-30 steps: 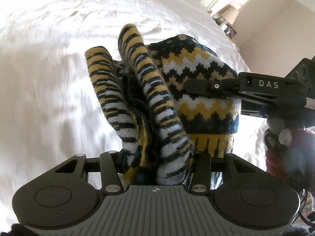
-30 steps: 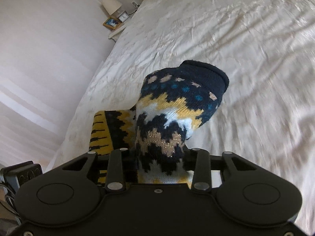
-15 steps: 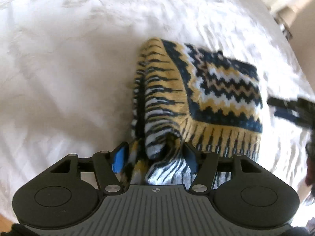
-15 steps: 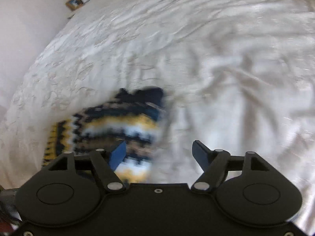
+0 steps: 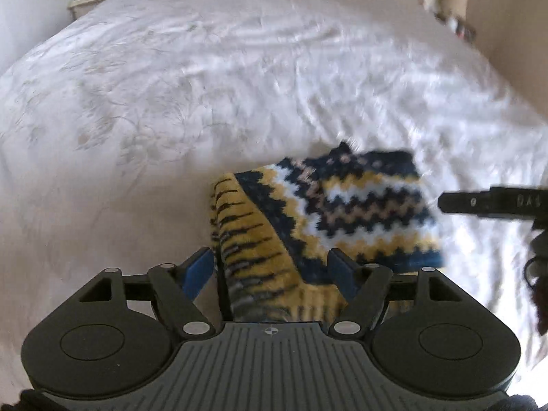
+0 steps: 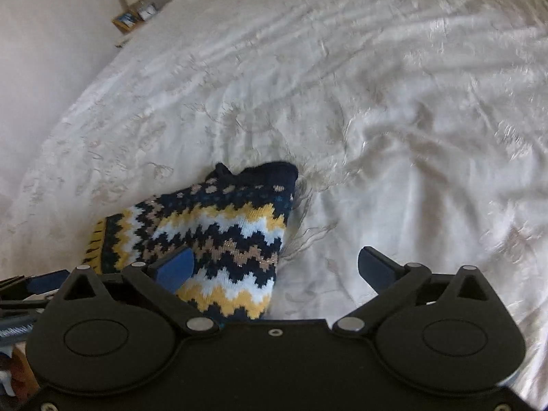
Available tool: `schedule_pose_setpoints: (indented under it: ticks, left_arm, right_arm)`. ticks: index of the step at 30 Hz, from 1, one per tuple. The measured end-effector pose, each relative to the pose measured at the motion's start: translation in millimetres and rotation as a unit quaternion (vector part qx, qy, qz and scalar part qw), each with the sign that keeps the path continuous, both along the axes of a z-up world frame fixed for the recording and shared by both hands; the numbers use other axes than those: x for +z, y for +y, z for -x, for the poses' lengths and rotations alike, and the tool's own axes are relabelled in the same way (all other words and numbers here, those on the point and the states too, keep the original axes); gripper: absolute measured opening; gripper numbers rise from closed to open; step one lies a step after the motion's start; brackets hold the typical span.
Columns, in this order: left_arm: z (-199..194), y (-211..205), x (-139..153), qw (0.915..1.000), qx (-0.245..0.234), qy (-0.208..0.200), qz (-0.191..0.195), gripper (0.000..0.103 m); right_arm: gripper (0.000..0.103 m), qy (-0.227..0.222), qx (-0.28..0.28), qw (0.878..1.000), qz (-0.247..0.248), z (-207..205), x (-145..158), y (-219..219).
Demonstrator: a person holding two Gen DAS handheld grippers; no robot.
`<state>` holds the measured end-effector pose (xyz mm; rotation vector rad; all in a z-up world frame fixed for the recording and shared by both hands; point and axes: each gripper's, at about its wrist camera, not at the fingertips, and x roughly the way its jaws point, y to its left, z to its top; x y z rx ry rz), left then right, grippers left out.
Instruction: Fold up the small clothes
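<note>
A knitted sock with navy, yellow, white and tan zigzag bands (image 5: 346, 212) lies folded flat on the white bedspread (image 5: 205, 85). My left gripper (image 5: 270, 270) is open, its fingers standing either side of the striped yellow cuff end. My right gripper (image 6: 274, 267) is open and empty; the sock (image 6: 222, 229) lies under and beyond its left finger. The right gripper's finger also shows at the right edge of the left wrist view (image 5: 479, 202).
A bedside table with a lamp and picture frames (image 6: 133, 10) stands at the bed's far left corner. The bedspread (image 6: 411, 120) is wrinkled and stretches wide to the right. A wall runs along the left.
Both grippers held the sock up one second ago. They lowered it onto the bed, folded, and both opened and let go. The right gripper has drawn back slightly.
</note>
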<state>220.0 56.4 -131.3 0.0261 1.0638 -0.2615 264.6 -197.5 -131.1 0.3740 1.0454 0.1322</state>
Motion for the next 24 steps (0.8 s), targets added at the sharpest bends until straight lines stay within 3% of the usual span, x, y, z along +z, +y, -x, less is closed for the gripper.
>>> schedule_pose_setpoints:
  ticks: [4,6,11,14,24]
  left_arm:
    - [-16,-8,-24,0.9978,-0.031,0.034,-0.047,0.073]
    - [-19,-8,-27,0.9971,-0.041,0.039,-0.052,0.079]
    - [-24,-6,-35,0.9967,-0.048,0.049,-0.043,0.081]
    - [-25,-3,-37,0.9968,-0.045,0.054,-0.039,0.089]
    - [-28,4,-42,0.997,-0.041,0.064,-0.02,0.091]
  right_arm:
    - [0.102,0.05,-0.01,0.998,0.041,-18,-23,13]
    - [0.102,0.072,-0.013,0.996,0.049,-24,-33,17]
    - [0.102,0.09,-0.013,0.994,0.065,-28,-44,21]
    - [0.102,0.087,-0.014,0.994,0.064,-26,-42,19]
    - [0.102,0.027,-0.035,0.998,0.044,17,3,22]
